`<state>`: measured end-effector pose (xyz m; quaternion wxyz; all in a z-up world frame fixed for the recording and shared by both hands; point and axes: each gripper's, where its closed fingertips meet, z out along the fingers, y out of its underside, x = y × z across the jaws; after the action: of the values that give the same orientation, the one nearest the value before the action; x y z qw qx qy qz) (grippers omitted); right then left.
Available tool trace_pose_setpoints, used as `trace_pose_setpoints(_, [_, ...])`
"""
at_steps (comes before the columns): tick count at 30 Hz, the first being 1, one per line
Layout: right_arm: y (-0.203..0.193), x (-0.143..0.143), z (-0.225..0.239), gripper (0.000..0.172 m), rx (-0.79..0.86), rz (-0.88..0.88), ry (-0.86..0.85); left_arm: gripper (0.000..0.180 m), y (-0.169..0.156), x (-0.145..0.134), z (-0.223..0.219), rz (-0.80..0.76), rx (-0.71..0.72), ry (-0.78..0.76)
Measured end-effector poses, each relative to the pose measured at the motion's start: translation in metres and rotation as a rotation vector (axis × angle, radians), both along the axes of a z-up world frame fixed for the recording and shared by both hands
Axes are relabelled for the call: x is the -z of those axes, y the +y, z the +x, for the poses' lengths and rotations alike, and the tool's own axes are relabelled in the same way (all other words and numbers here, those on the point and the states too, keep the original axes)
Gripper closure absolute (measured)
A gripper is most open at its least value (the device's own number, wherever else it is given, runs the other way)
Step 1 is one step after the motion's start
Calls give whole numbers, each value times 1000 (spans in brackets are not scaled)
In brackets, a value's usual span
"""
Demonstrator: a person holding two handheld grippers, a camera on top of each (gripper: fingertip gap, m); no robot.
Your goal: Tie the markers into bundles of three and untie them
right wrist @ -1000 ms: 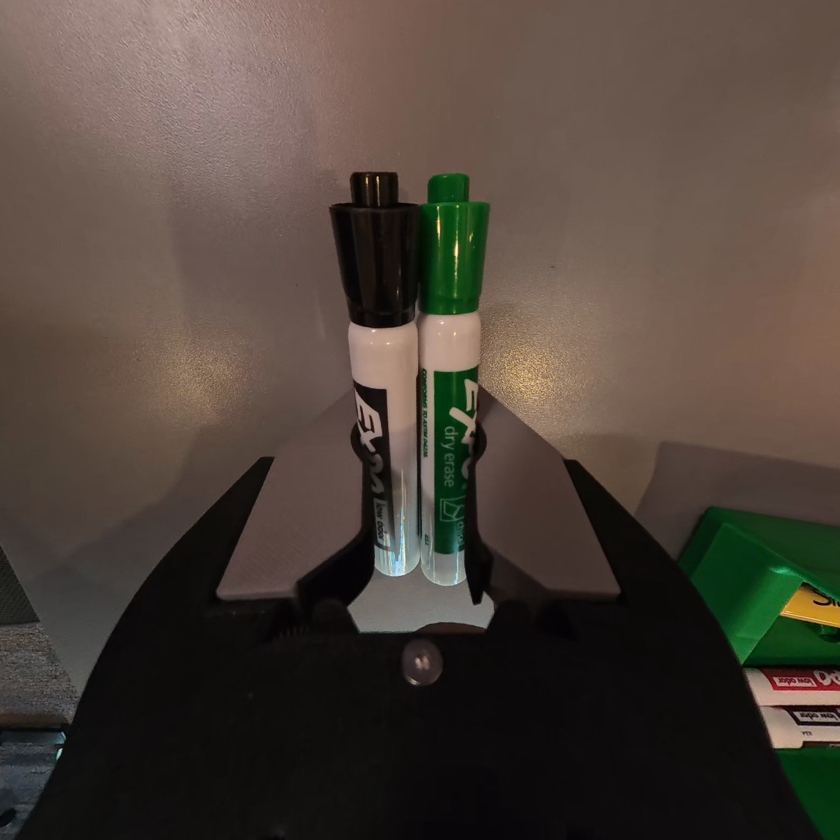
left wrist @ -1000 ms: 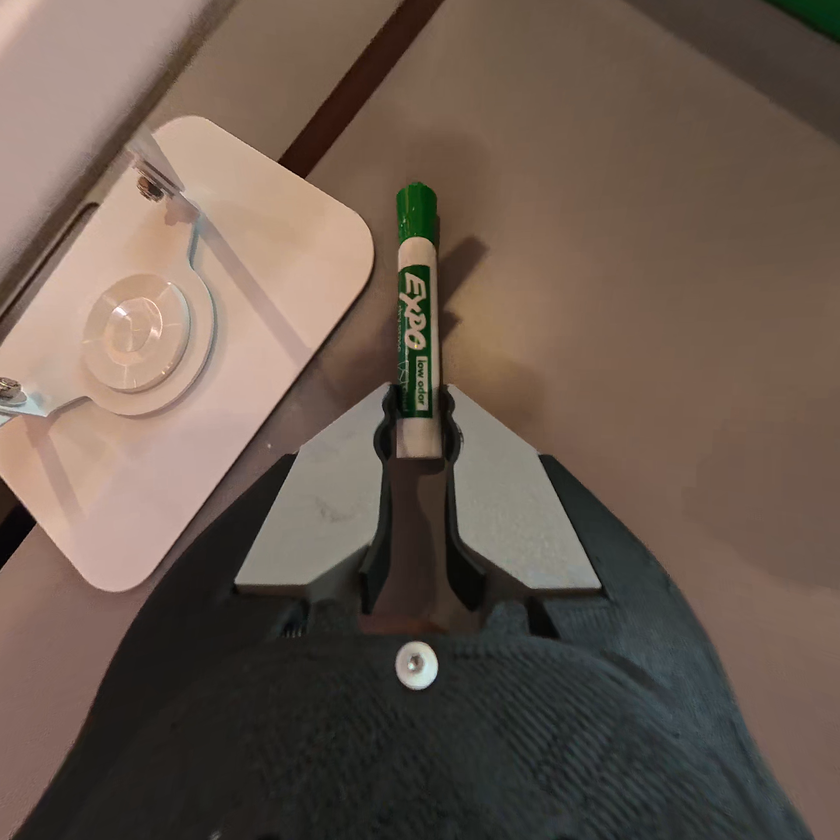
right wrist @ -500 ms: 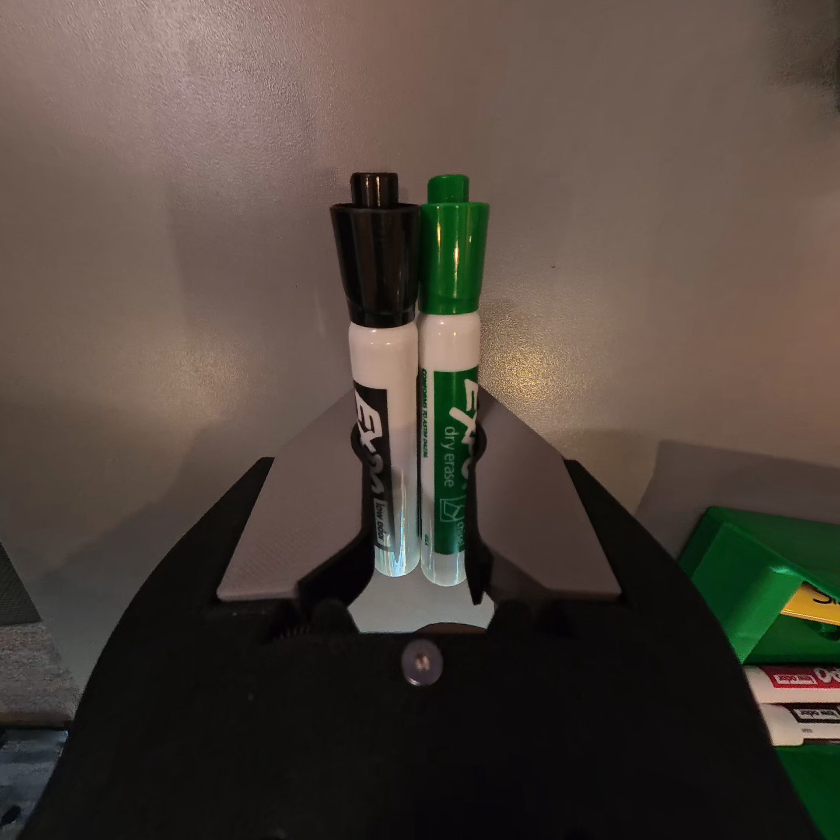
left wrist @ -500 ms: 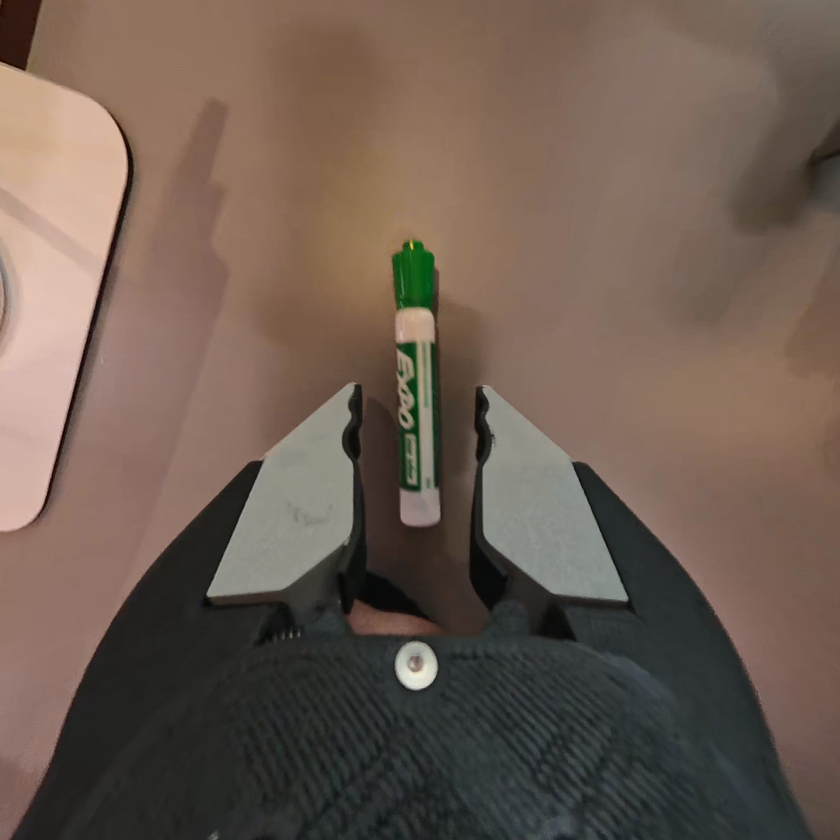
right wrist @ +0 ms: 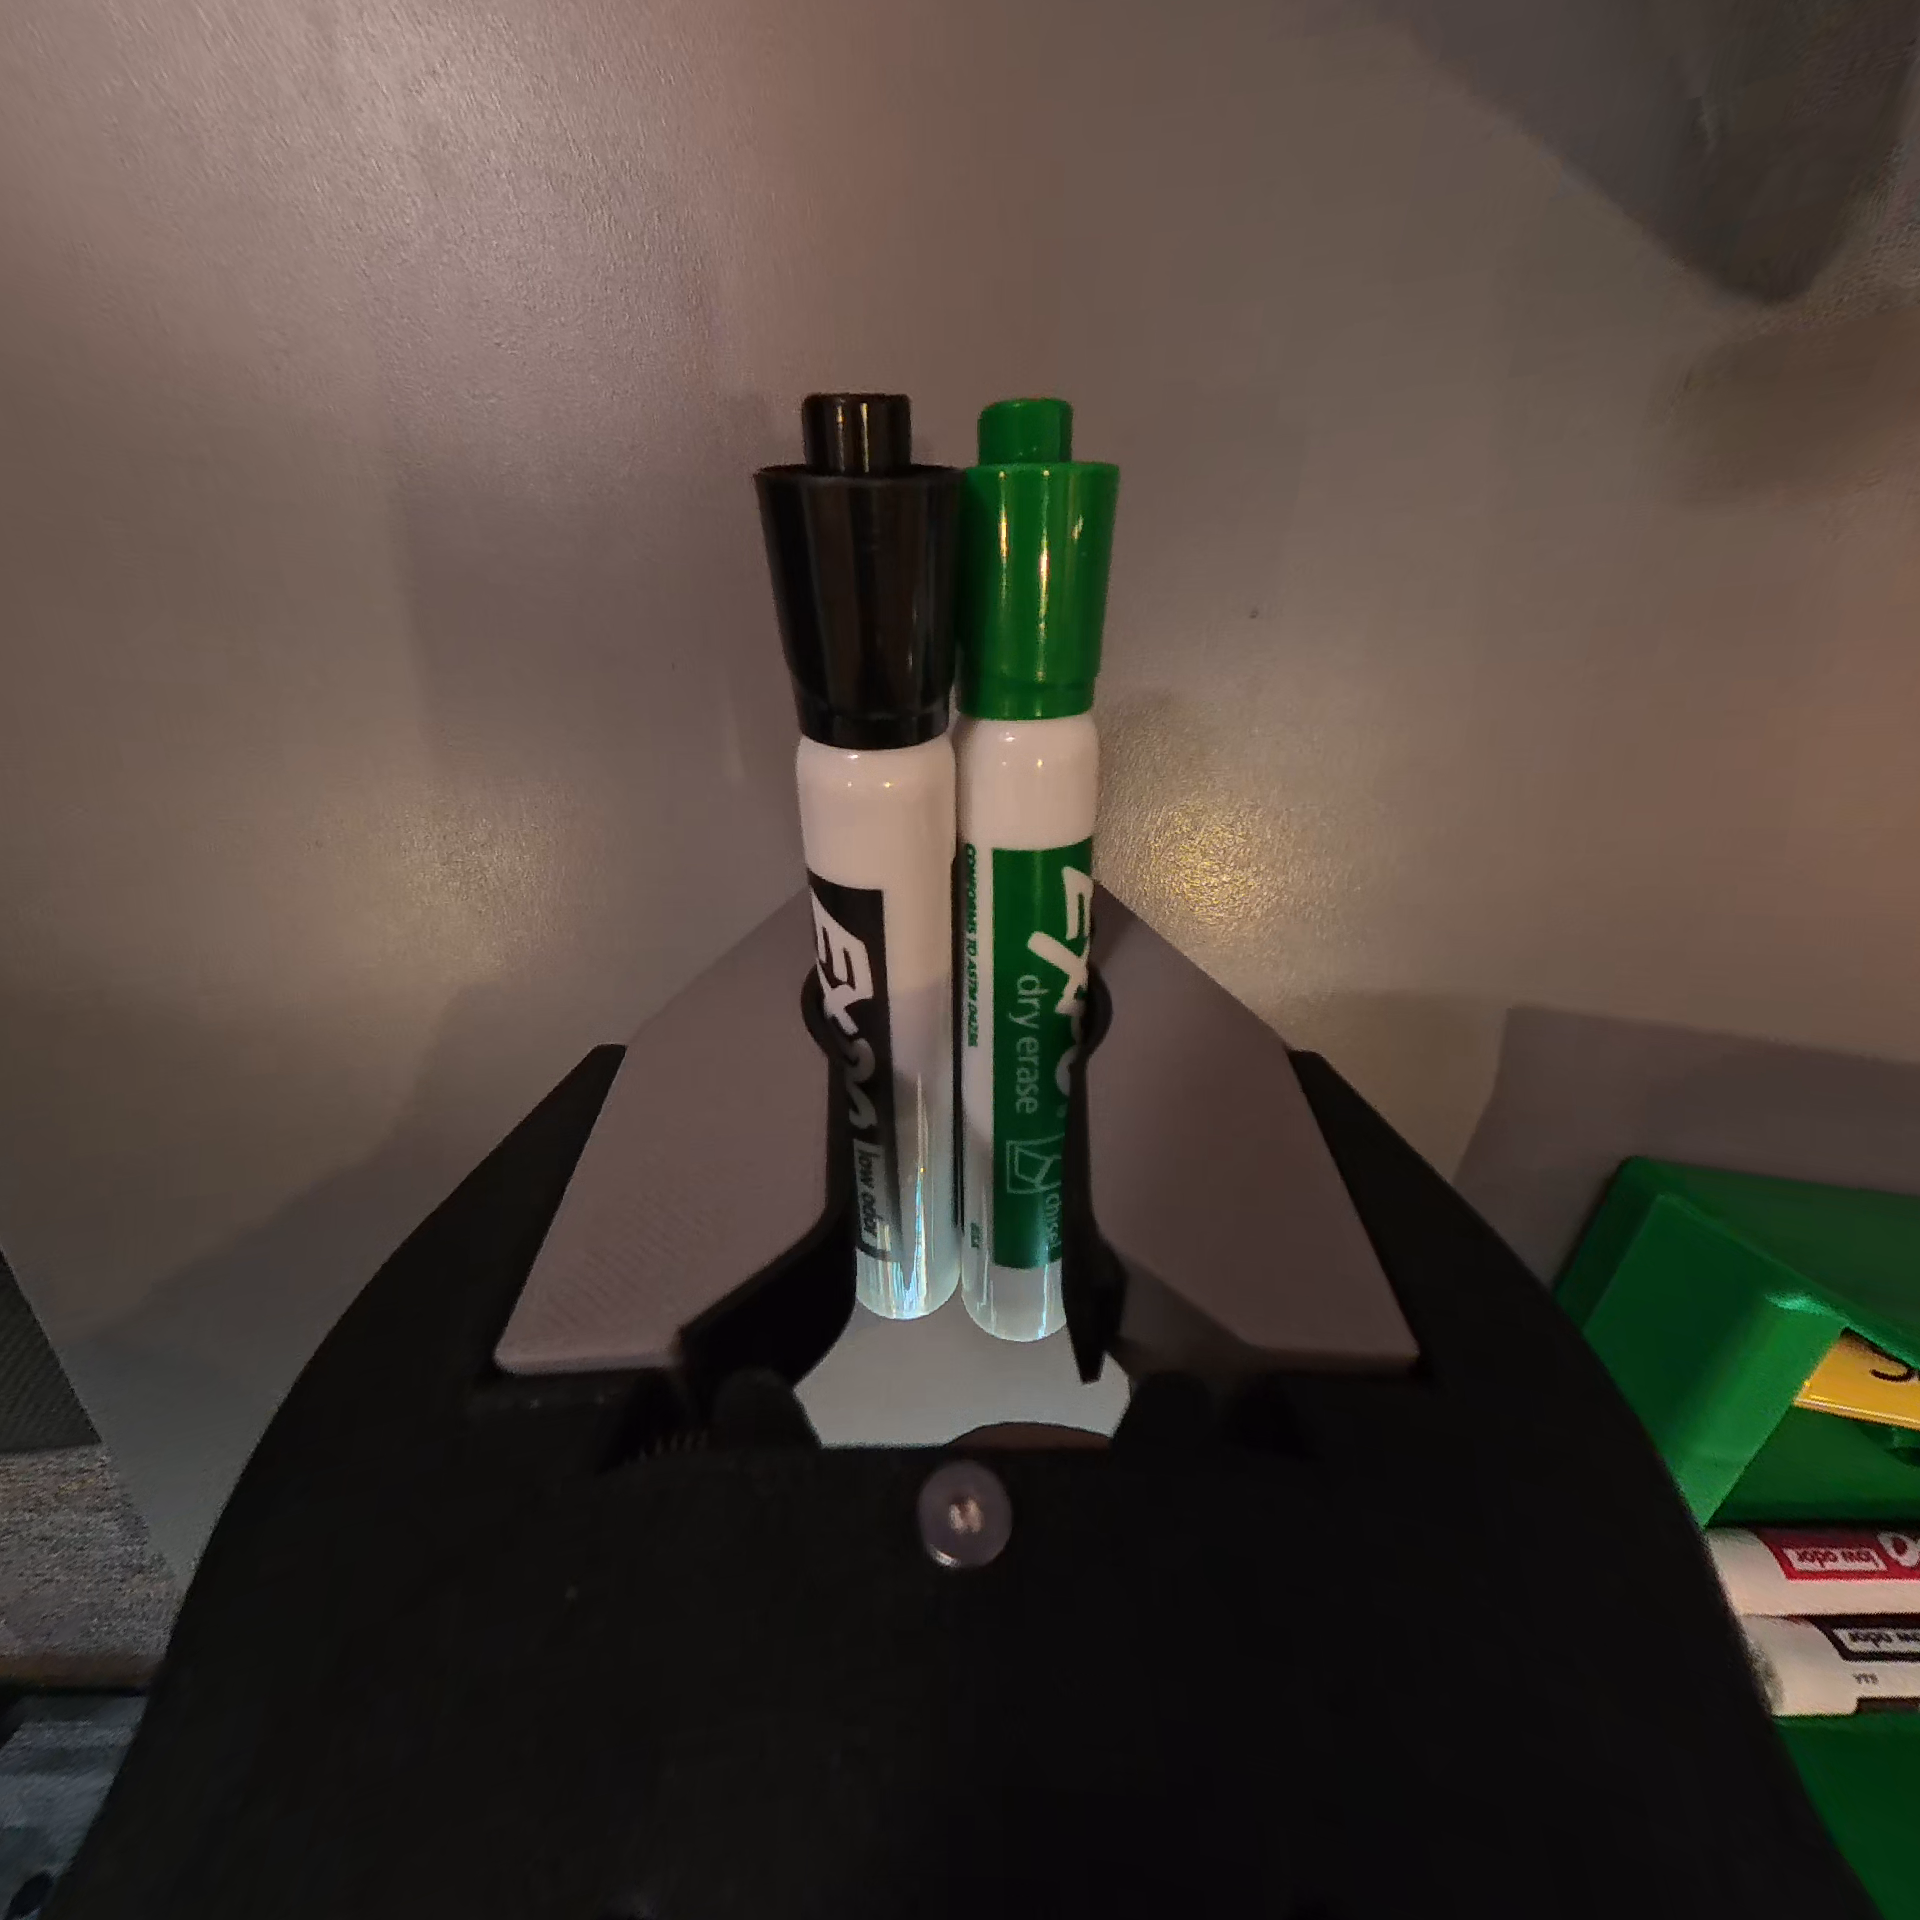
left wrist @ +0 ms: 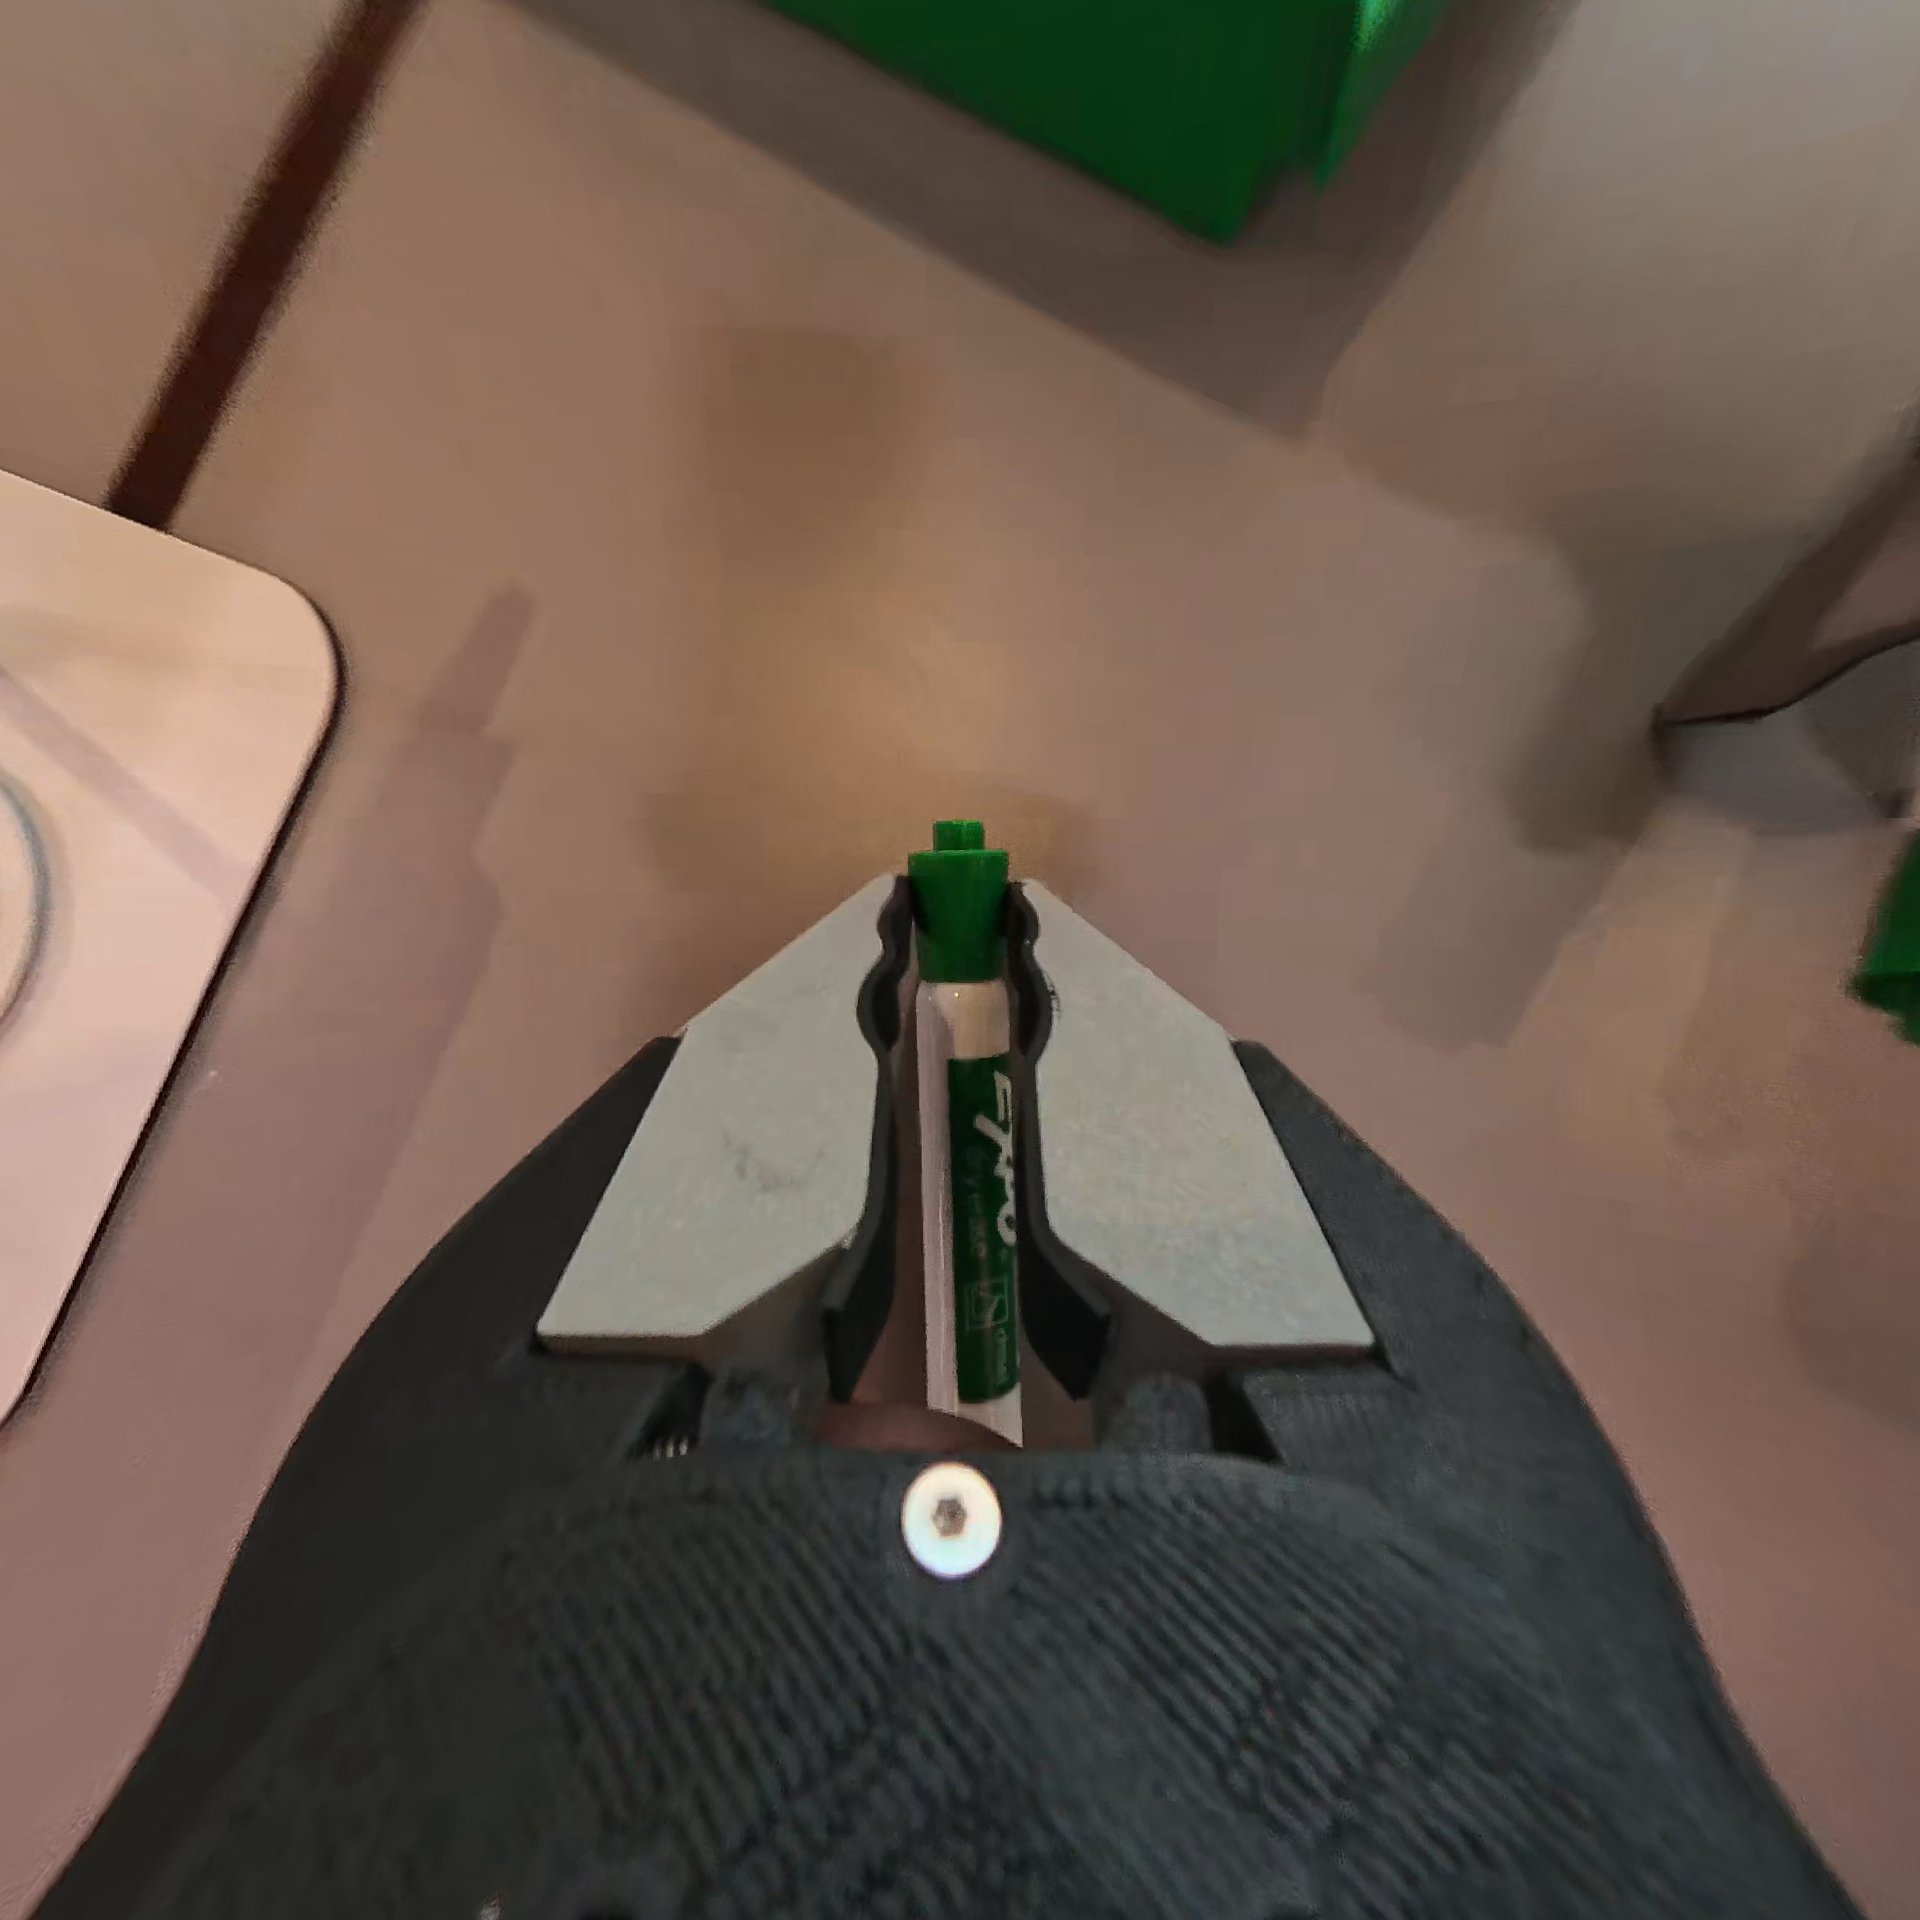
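In the left wrist view my left gripper (left wrist: 958, 920) is shut on a green-capped marker (left wrist: 966, 1143). The marker lies along the fingers, its cap at the fingertips and its white barrel running back between them, above the brown table (left wrist: 727, 520). In the right wrist view my right gripper (right wrist: 951, 1003) is shut on two markers side by side: a black-capped marker (right wrist: 862, 831) on the left and a green-capped marker (right wrist: 1034, 831) on the right. Both point forward, caps beyond the fingertips, pads pressing on their barrels.
A white rounded plate (left wrist: 135, 831) lies at the left. A green bin (left wrist: 1091, 94) stands at the far edge of the left wrist view. In the right wrist view a green bin (right wrist: 1714, 1351) with more markers (right wrist: 1829, 1590) sits at the lower right.
My left gripper let go of the green marker, which lay on the table between open fingers, then moved forward and shut on it again nearer the cap. The right gripper has not moved.
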<state>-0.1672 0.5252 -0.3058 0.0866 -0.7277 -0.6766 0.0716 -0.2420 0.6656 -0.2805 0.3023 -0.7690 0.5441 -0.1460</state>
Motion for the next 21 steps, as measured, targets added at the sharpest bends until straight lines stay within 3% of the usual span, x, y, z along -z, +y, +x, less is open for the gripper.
trace_pose_setpoints(4, [0, 0, 0, 133, 8, 1, 12, 165, -14, -49, -2, 25, -40, -322])
trace_pose_setpoints(8, [-1, 0, 0, 133, 15, 2, 24, 165, -29, -74, -21, 85, -68, -478])
trace_pose_setpoints(21, [-1, 1, 0, 133, 24, 2, 25, 165, -61, -82, -60, 113, -109, -589])
